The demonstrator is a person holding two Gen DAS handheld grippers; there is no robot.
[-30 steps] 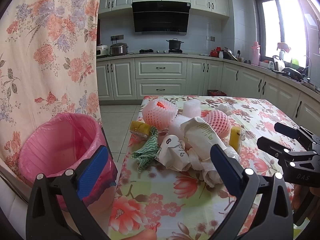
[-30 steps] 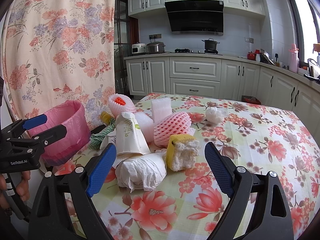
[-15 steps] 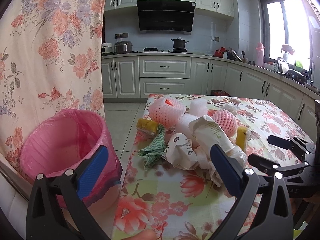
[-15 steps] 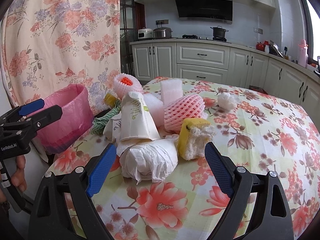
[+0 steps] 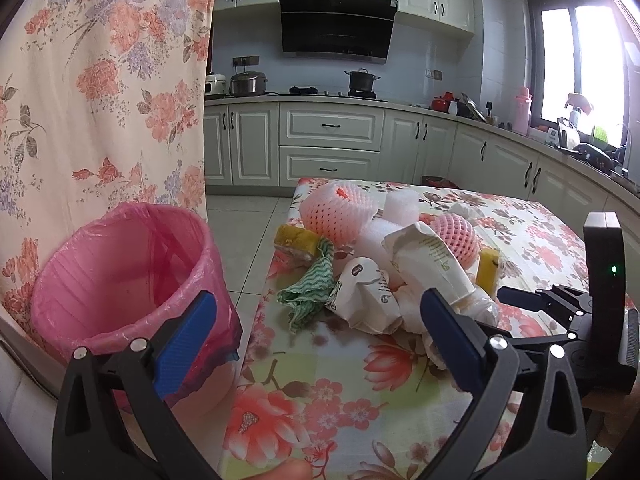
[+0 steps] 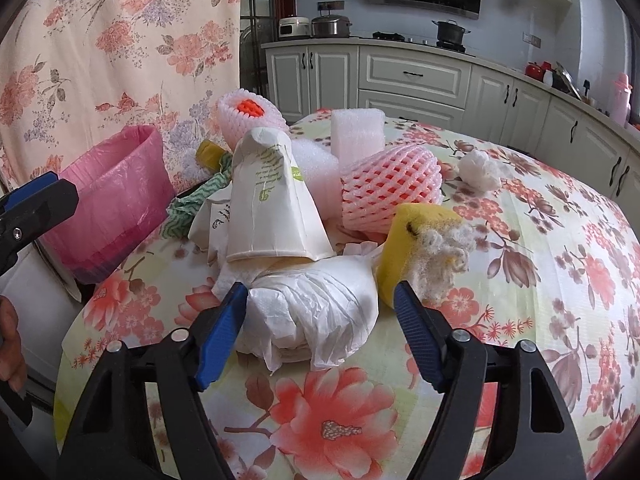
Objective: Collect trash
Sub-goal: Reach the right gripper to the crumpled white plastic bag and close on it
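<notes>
I am holding the right gripper (image 6: 318, 314) with its jaws spread wide around the crumpled white paper wad (image 6: 316, 312), which is lying between the pads without being pinched yet. Just beyond the jaws the squashed paper cup (image 6: 272, 208) and the yellow sponge (image 6: 424, 244) are sitting on the floral surface (image 6: 560, 280). My left gripper (image 5: 320, 332) is hanging with jaws spread and gripping nothing, the pink-lined trash bin (image 5: 120, 280) lying behind its left jaw.
</notes>
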